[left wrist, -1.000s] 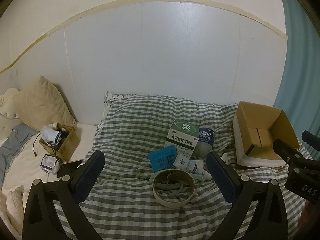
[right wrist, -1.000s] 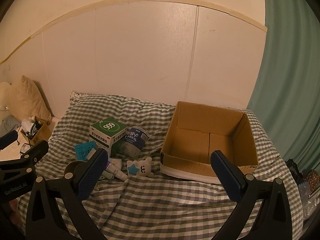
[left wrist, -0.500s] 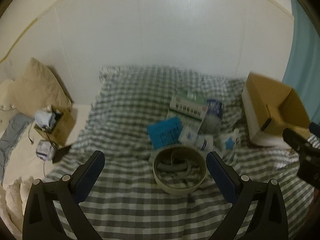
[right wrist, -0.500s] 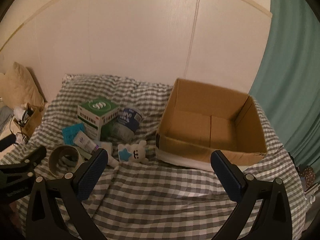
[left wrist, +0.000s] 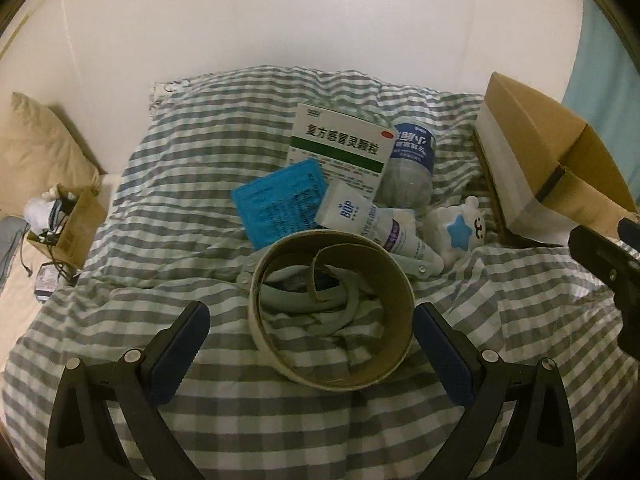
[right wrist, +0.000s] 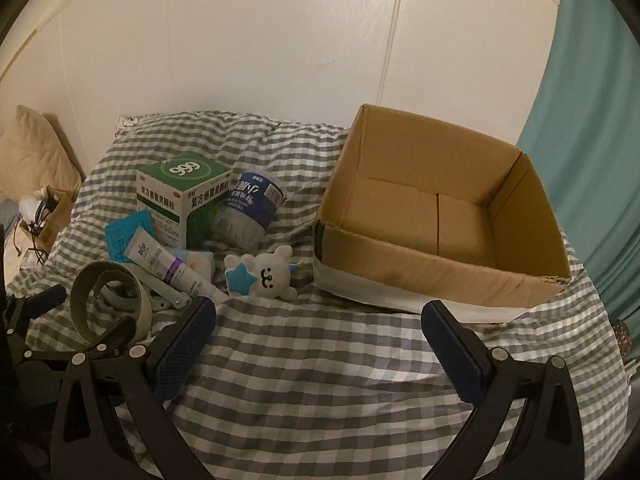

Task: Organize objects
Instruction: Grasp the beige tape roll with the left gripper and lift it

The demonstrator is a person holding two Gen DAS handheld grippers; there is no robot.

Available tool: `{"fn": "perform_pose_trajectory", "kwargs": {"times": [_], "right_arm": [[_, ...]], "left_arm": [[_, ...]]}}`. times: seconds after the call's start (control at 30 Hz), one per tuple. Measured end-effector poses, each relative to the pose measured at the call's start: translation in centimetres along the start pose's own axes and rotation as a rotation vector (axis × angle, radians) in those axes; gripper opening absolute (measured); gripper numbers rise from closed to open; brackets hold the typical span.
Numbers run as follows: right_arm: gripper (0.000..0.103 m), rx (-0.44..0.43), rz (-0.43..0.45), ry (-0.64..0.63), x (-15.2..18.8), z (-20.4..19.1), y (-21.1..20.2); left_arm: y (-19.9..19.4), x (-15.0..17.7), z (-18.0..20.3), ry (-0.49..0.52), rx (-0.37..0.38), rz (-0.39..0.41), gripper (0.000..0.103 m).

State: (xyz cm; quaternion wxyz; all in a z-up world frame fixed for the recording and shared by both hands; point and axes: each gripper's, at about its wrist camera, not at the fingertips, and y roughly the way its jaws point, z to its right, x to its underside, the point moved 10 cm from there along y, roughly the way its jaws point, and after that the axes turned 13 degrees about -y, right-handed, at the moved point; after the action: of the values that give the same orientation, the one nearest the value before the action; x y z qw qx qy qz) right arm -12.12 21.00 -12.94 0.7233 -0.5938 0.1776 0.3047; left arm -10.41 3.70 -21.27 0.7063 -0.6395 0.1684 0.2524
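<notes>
Between parted left tongs (left wrist: 310,342), cardboard ring (left wrist: 332,312); behind it tube (left wrist: 368,220), plush (left wrist: 460,232); right tongs (right wrist: 318,344) parted.

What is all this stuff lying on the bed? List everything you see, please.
Cardboard box: one, brown, open and empty, on the right of the bed.
Medicine box: one, green and white, at the back of the pile.
Bottle: one, clear with a blue label, lying beside the medicine box.
Blue tray: one, in front of the medicine box.
Tube: one, white with a purple band, beside the tray.
Plush toy: one, white with a blue star, near the cardboard box.
Tape ring: one, tan, nearest the left gripper.
Duvet: grey and white check.
Pillow: one, beige, far left.
Left gripper: open.
Right gripper: open.
</notes>
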Motion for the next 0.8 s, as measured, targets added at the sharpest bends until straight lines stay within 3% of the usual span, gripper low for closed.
{"fn": "perform_pose_trajectory", "kwargs": {"times": [0.3, 0.37, 0.4, 0.57, 0.8], "right_arm": [[0.103, 0.004, 0.002, -0.008, 0.0, -0.3, -0.1], [0.103, 0.003, 0.005, -0.013, -0.1, -0.5, -0.1], [0.103, 0.002, 0.006, -0.015, -0.1, -0.6, -0.2], [0.103, -0.001, 0.017, -0.025, -0.3, -1.0, -0.4], [0.103, -0.075, 0.035, -0.054, -1.7, -4.0, -0.4]], "left_arm": [[0.0, 0.3, 0.8, 0.042, 0.033, -0.006, 0.103], [0.7, 0.2, 0.6, 0.038, 0.033, -0.005, 0.095], [0.9, 0.2, 0.3, 0.035, 0.023, -0.005, 0.085], [0.6, -0.1, -0.2, 0.001, 0.065, -0.014, 0.085], [-3.0, -3.6, -3.0, 0.002, 0.001, 0.071, 0.085]]}}
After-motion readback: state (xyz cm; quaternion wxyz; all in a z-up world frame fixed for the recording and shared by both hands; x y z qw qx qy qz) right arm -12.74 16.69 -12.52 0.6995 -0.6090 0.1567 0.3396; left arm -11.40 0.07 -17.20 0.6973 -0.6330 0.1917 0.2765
